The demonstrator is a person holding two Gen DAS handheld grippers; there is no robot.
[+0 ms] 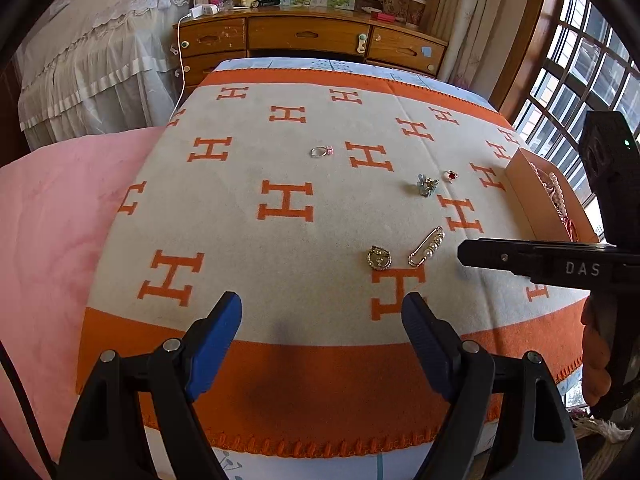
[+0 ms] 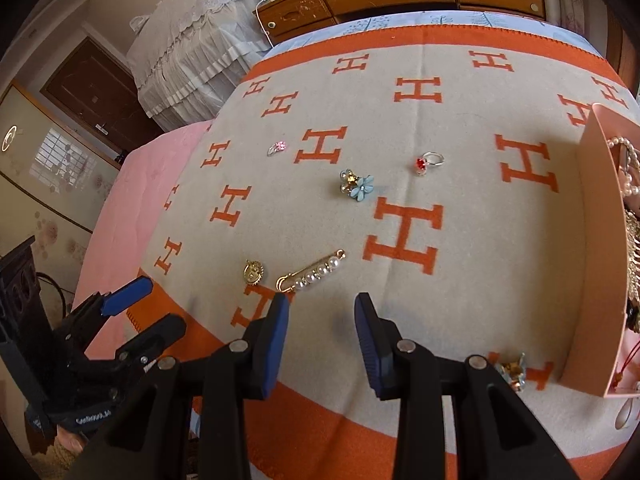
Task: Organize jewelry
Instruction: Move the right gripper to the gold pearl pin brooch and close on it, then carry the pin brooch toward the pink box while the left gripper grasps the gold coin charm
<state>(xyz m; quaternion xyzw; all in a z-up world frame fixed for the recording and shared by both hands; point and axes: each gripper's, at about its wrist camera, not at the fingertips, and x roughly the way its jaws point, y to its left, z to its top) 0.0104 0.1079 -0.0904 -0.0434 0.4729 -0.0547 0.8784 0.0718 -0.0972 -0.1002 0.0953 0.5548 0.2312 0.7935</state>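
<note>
Two handheld grippers are hovering over a bed draped in an orange-and-cream blanket [image 1: 280, 168] patterned with H letters, where loose jewelry is lying scattered. The left gripper [image 1: 322, 312] is holding its blue pads wide apart with nothing between them; the right gripper [image 2: 322, 316] is keeping a narrower gap, also empty. Both views are showing a pearl safety pin [image 1: 426, 246] lying just beside a round gold brooch [image 1: 379, 258], a blue flower brooch [image 1: 427, 185], a red-stone ring [image 1: 451, 176] and, farther off, a pink-stone ring [image 1: 322, 151]. The pink box [image 2: 596, 248] at the blanket's right side is holding pearl strands [image 2: 628, 168] in both views. Only the right wrist view is catching a small gold-and-blue piece [image 2: 512, 372] lying near the box's front corner, partly hidden behind the right gripper's finger. Only the left wrist view is showing the window [image 1: 580, 72] behind the box.
</note>
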